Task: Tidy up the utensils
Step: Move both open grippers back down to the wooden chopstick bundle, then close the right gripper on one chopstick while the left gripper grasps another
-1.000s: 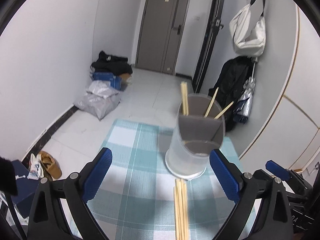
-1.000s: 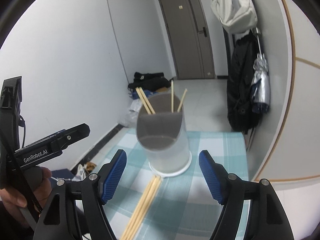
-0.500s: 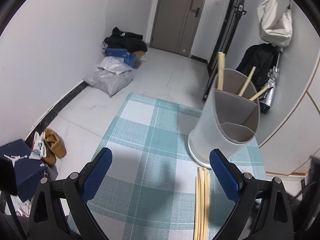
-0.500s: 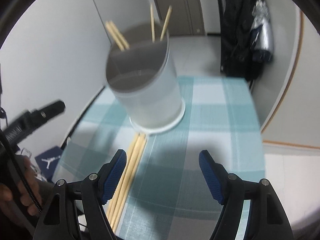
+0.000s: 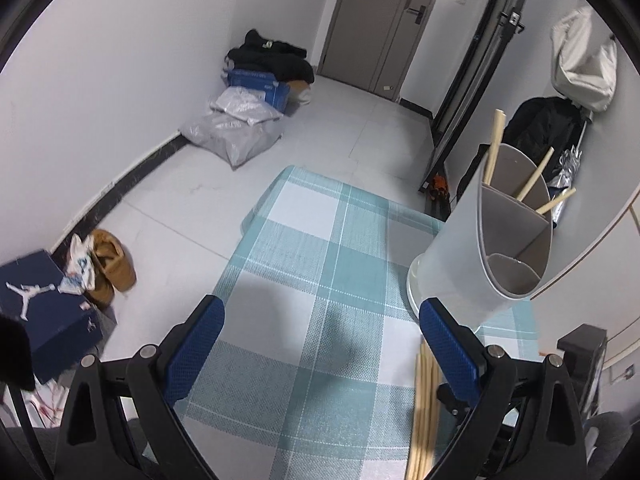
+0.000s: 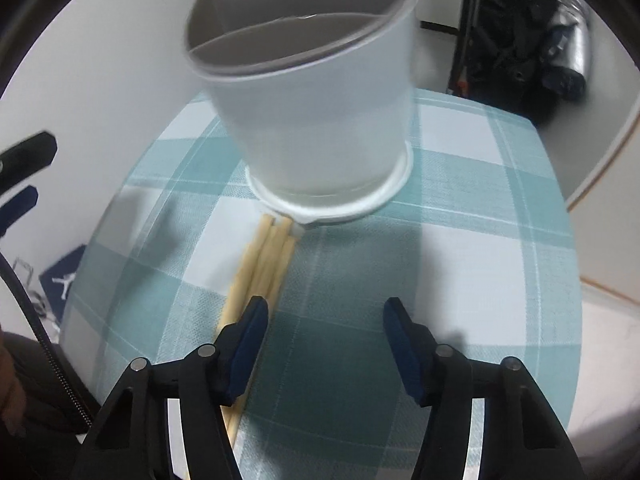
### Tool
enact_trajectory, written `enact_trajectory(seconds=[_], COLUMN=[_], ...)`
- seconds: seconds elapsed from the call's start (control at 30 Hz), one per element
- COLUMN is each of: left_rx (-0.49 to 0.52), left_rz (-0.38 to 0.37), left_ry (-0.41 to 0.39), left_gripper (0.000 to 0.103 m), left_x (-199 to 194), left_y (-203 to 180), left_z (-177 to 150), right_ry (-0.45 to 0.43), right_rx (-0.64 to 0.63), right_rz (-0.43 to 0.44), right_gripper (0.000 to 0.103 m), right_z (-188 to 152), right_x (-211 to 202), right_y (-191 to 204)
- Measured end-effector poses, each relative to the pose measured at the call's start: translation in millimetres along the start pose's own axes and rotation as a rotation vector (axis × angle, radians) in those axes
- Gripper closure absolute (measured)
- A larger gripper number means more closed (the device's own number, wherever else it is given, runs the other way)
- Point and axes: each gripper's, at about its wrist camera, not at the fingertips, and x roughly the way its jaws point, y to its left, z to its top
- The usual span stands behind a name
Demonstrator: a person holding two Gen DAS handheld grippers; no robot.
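Observation:
A bundle of several wooden chopsticks (image 6: 262, 268) lies on the checked tablecloth, its far ends touching the base of the white divided holder (image 6: 320, 120). My right gripper (image 6: 324, 320) hangs low over the cloth just right of the bundle, its jaws closing with nothing between them. In the left wrist view the holder (image 5: 480, 252) stands at the right with a few chopsticks (image 5: 534, 178) upright in its far compartments. My left gripper (image 5: 320, 328) is open over bare cloth; its right finger covers part of the loose chopsticks (image 5: 424, 404).
The checked tablecloth (image 5: 316, 248) covers a small table with the floor dropping off on its left. On the floor lie bags (image 5: 236, 128), a blue shoebox (image 5: 40, 308) and shoes. A dark coat (image 6: 520, 60) hangs to the right.
My right gripper dropped toward the cloth and tilted down, and its jaws narrowed. My left gripper moved left and lower, so the holder slid to the right of its view.

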Motion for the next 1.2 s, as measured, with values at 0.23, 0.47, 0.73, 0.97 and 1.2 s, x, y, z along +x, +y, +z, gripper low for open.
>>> enact_trajectory(seconds=[0.23, 0.47, 0.73, 0.97, 1.2], left_rx=[-0.024, -0.015, -0.015, -0.038, -0.066], left_rz=[0.003, 0.013, 0.016, 0.027, 0.029], left_ry=[0.018, 0.019, 0.012, 0.03, 0.038], left_gripper=[0.007, 0.007, 0.007, 0.007, 0.007], left_x=[2.7, 4.0, 1.4, 2.4, 3.8], left_y=[3.4, 3.0, 3.1, 7.9, 11.9], left_z=[2.0, 1.2, 2.3, 4.2, 5.9], right_ry=[0.005, 0.013, 0.015, 0.029, 0.022], right_rx=[-0.03, -0.018, -0.045, -0.101, -0.115], right_rz=[0.001, 0.013, -0.009, -0.068, -0.033], right_gripper=[0.052, 0.065, 0.069, 0.072, 0.094], right_z=[-2.1, -2.0, 1.4, 4.8, 12.4], right_x=[1.5, -1.3, -3.4, -1.0, 2.1], right_y=[10.2, 11.9, 18.6, 39.3, 37.8])
